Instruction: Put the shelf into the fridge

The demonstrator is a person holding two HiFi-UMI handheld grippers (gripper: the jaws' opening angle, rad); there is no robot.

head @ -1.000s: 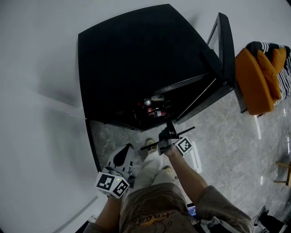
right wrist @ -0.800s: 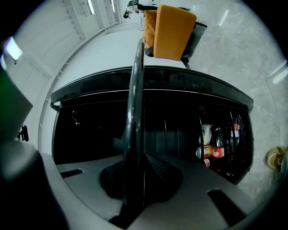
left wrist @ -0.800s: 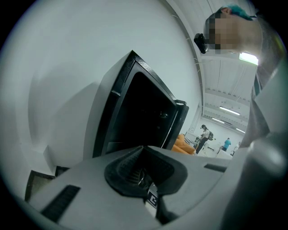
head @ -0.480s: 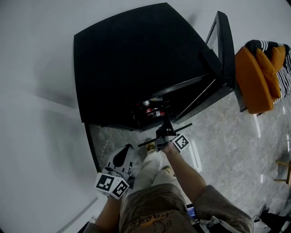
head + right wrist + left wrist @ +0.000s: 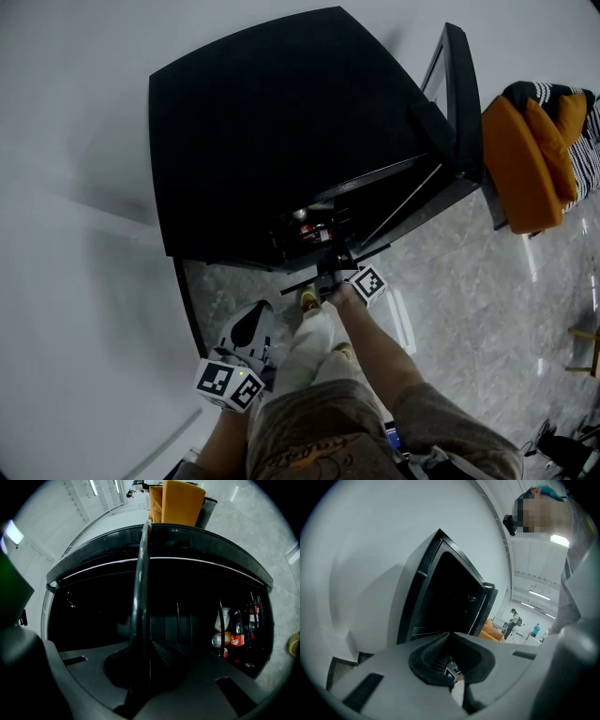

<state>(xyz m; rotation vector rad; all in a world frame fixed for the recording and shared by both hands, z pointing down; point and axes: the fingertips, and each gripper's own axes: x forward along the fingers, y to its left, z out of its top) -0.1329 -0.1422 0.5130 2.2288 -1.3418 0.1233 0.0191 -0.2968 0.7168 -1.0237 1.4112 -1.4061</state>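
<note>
A black fridge (image 5: 281, 122) stands with its door (image 5: 459, 94) swung open to the right. My right gripper (image 5: 330, 274) is shut on the shelf (image 5: 302, 282), a thin dark panel held at the mouth of the fridge. In the right gripper view the shelf (image 5: 140, 588) runs edge-on away from the gripper (image 5: 143, 667) into the dark interior. My left gripper (image 5: 251, 326) hangs low beside the person's leg, shut and empty. In its own view the left gripper (image 5: 452, 674) faces the fridge (image 5: 445, 602) from the side.
Cola bottles and cans (image 5: 236, 630) stand in the fridge's lower right part, also visible as bottles (image 5: 305, 225) in the head view. An orange seat (image 5: 530, 159) with a striped cloth is beyond the door. White walls flank the fridge; the floor is grey marble tile (image 5: 469, 281).
My right gripper has carried the shelf up and left, closer to the fridge opening. The left gripper has stayed where it was.
</note>
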